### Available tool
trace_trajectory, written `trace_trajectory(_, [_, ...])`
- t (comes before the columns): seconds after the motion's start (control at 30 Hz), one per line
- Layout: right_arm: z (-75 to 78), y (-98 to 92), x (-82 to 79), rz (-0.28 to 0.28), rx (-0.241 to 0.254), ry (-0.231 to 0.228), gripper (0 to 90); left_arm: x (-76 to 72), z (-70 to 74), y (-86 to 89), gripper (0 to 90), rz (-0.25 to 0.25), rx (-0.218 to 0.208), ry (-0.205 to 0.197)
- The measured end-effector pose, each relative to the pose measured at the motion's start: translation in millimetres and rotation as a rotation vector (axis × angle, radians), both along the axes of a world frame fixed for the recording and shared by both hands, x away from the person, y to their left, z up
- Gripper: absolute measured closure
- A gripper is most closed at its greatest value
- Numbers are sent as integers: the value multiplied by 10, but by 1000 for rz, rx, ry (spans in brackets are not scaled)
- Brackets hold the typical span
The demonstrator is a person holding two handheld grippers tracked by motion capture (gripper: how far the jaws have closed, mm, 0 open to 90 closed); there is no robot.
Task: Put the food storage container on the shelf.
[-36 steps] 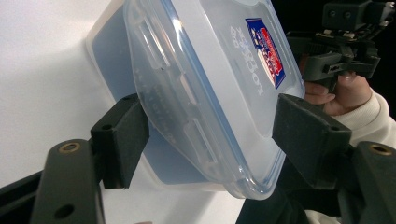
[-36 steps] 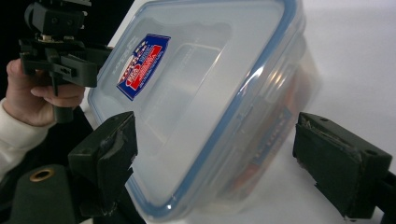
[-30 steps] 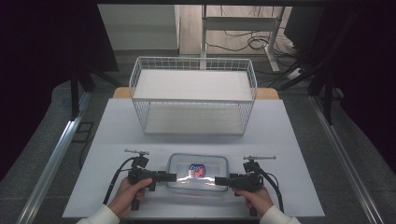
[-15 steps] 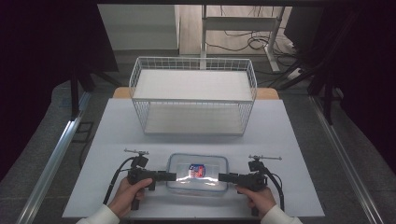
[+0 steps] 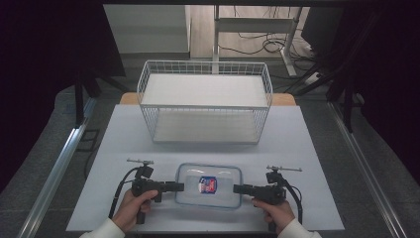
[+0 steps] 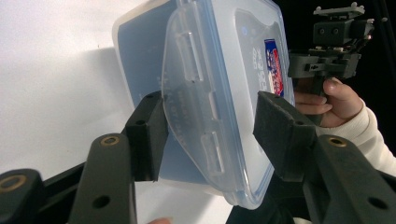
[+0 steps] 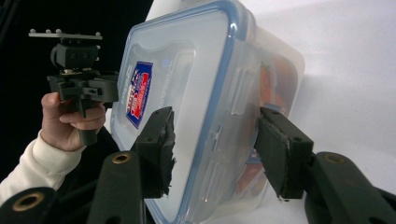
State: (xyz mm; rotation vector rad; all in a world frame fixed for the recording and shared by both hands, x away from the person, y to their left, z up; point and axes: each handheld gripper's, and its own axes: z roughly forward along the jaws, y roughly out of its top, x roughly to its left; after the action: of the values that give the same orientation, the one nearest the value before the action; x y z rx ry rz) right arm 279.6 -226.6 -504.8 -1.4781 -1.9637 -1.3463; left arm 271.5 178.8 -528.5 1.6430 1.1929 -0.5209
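Container (image 5: pixel 209 185): clear plastic box, rectangular with rounded corners, blue-tinted seal running round the snap-on lid, moulded latch flaps at both short ends, red-and-blue label on the lid. It is sitting on the white matte tabletop (image 5: pixel 317 148) near the front edge, between the two grippers. In the right gripper view, reddish contents are showing through the wall (image 7: pixel 275 88).

Behind it, well apart, a white wire basket (image 5: pixel 205 101) with a fine grid wall is standing on the tabletop.

Left gripper (image 5: pixel 179 187): lying level, pointing inward at the container's left end, the hand wrapping its handle from below. Its black, foam-faced fingers (image 6: pixel 148 135) have just been closing and are straddling the latch flap; one pad is touching the flap edge, the other is standing off the lid.

Right gripper (image 5: pixel 236 189): mirroring this at the right end, also level. Its fingers (image 7: pixel 159 149) have just been closing and are bracketing the latch, with gaps visible on both sides.
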Motion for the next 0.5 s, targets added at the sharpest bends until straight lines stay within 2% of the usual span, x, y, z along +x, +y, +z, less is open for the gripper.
trace_trajectory(0.27, [29,0,-22,-2,2,1,510,-31,41,-1,467,2,16,-12])
trace_trajectory(0.5, [63,6,-8,-14,-2,-16,525,-30,93,-15,483,10,39,-33])
